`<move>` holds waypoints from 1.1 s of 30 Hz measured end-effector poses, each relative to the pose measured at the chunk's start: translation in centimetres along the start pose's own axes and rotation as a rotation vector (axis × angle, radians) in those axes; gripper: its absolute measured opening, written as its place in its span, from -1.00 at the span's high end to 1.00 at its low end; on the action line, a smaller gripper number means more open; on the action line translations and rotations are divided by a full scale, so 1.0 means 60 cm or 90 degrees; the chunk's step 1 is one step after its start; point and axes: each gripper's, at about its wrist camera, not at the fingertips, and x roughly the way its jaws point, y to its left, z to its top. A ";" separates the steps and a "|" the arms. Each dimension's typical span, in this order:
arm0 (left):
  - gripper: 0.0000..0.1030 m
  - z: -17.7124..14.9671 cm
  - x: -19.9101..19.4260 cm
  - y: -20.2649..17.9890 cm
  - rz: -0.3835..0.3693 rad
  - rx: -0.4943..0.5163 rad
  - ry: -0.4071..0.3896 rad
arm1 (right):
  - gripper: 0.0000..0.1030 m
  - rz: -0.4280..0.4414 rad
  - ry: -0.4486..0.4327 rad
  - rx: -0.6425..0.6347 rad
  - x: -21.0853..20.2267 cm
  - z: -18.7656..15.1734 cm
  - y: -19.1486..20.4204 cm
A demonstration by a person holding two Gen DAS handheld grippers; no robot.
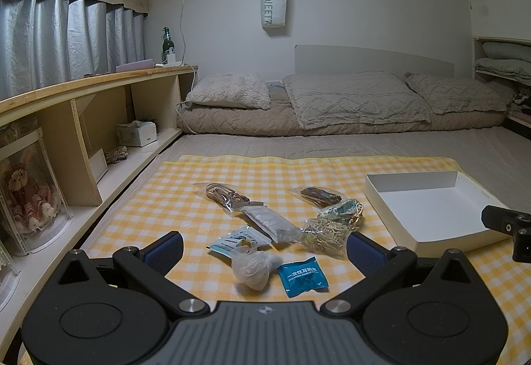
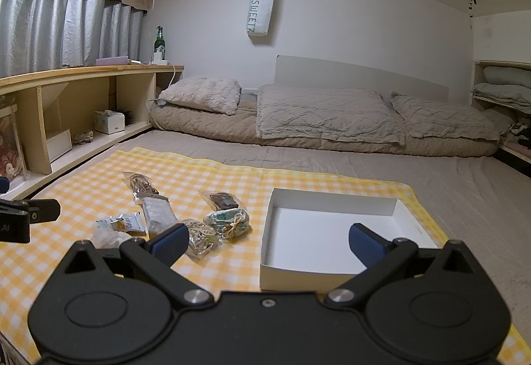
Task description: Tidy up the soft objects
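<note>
Left gripper is spread wide and holds nothing, poised over the white mesh pouch and blue packet, probably the first pick. Right gripper is likewise wide and unloaded, straddling the near wall of the white box, which sits empty beside the scattered small bags on the checked cloth, evidently as their destination.

checked cloth: woven fabric, matt
white box: smooth matt card
blue packet: glossy plastic film
clear bags: shiny crinkled plastic
left gripper: matt black plastic, ribbed blue pads, metal pivots
shelf: smooth wood
</note>
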 end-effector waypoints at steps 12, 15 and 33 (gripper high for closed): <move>-1.00 -0.009 0.005 0.000 -0.001 0.000 0.000 | -1.00 0.004 -0.005 0.001 -0.009 0.000 0.002; -1.00 -0.002 -0.001 -0.009 0.004 0.004 -0.010 | -1.00 0.005 -0.009 0.001 -0.013 0.003 -0.001; -1.00 0.108 -0.013 0.000 0.010 0.035 -0.096 | -1.00 0.041 -0.081 -0.052 -0.040 0.103 -0.022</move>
